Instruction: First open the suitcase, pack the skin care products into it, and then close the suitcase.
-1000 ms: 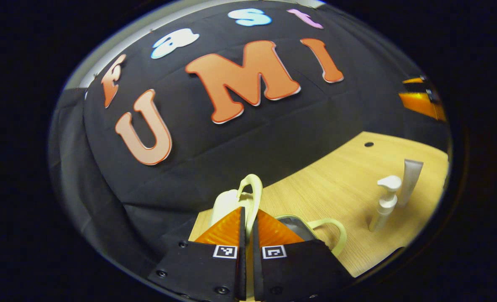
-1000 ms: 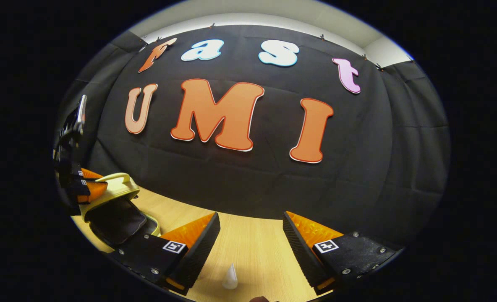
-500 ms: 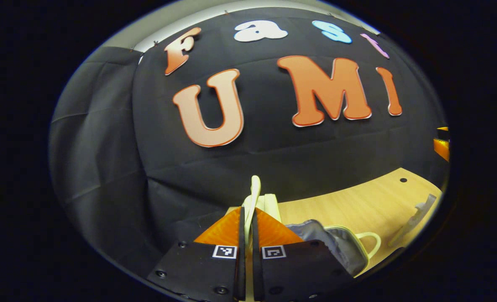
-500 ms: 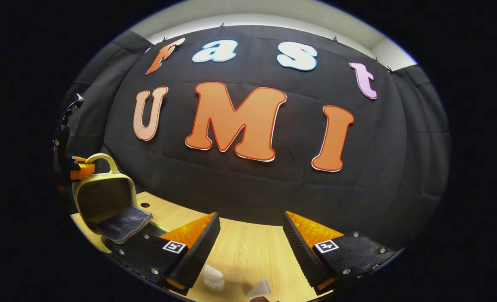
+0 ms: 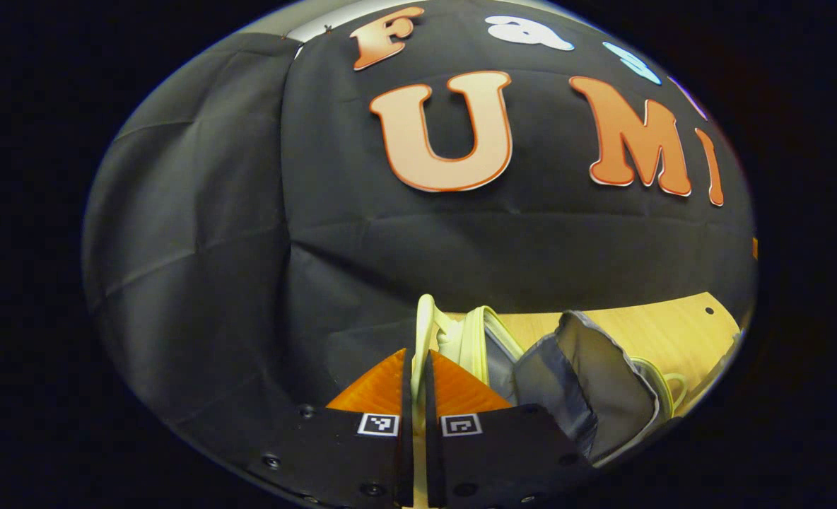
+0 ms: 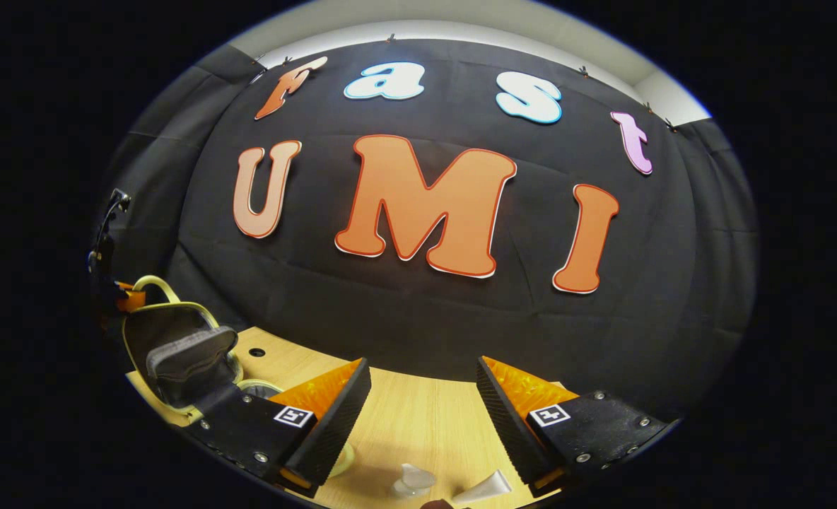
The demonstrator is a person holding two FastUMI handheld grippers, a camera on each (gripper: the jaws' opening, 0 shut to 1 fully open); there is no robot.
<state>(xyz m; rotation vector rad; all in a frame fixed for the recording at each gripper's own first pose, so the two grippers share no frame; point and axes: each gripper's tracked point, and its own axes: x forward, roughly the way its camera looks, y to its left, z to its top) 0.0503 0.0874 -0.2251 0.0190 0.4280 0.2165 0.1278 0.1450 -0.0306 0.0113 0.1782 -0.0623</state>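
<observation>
The left claw (image 5: 416,367) is clenched on the pale yellow handle (image 5: 423,332) of the suitcase (image 5: 489,346), both fingers pressed flat against the thin loop, which rises straight out from between their tips. In the left gripper view the case lies just right of the claw on the wooden surface (image 5: 659,332): one lid with a yellow rim stands raised, and a grey lining flap (image 5: 588,382) folds out toward the near right. A second yellow handle (image 5: 669,387) curls at the case's right end.

The right claw (image 6: 422,396) is released, its two fingers set wide apart above the surface (image 6: 418,424). In the right gripper view, two pale skin care products lie at the near edge: the pump bottle (image 6: 411,481) between the fingers and the tube (image 6: 486,488) just right of it, close to the right finger. The open suitcase (image 6: 178,346) sits well apart at far left, lid upright, dark inside, with the other claw (image 6: 125,297) at its top handle.
</observation>
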